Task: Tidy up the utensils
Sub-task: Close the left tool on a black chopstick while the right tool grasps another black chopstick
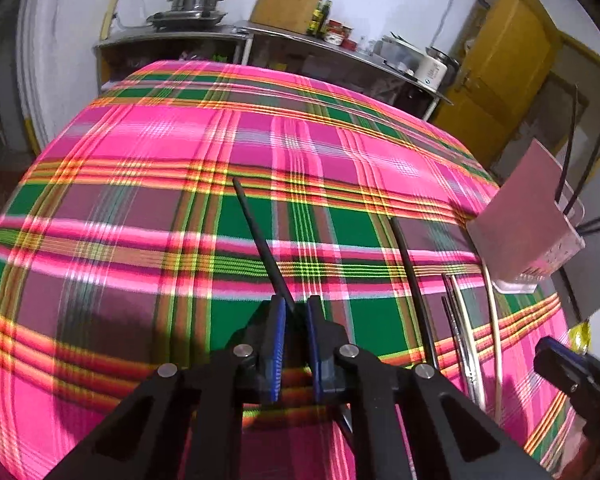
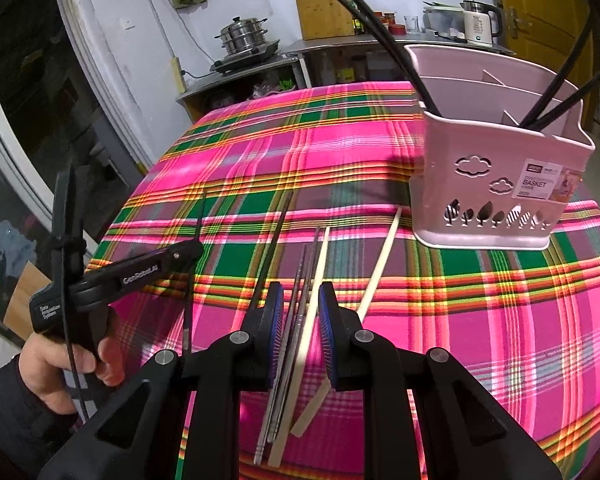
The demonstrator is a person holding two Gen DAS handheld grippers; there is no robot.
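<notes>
Left wrist view shows the left gripper point(image 1: 296, 312) with its jaws clenched on a black chopstick point(image 1: 260, 240), which sticks up and away from the blue pads above the plaid cloth point(image 1: 140, 140) covering the worktop. Another black chopstick point(image 1: 414, 280) lies on the cloth to the right, beside a pair of metal chopsticks point(image 1: 458, 320) and pale ones point(image 1: 494, 320). The pink basket point(image 1: 528, 216) stands at the worktop's right edge with several black chopsticks upright in it. Right wrist view has the right gripper point(image 2: 300, 320) over the metal pair point(image 2: 296, 320) and a pale chopstick point(image 2: 316, 292); its jaws stand apart on either side, pads not touching them. A hand point(image 2: 68, 364) holds the left gripper point(image 2: 188, 252) at the left.
</notes>
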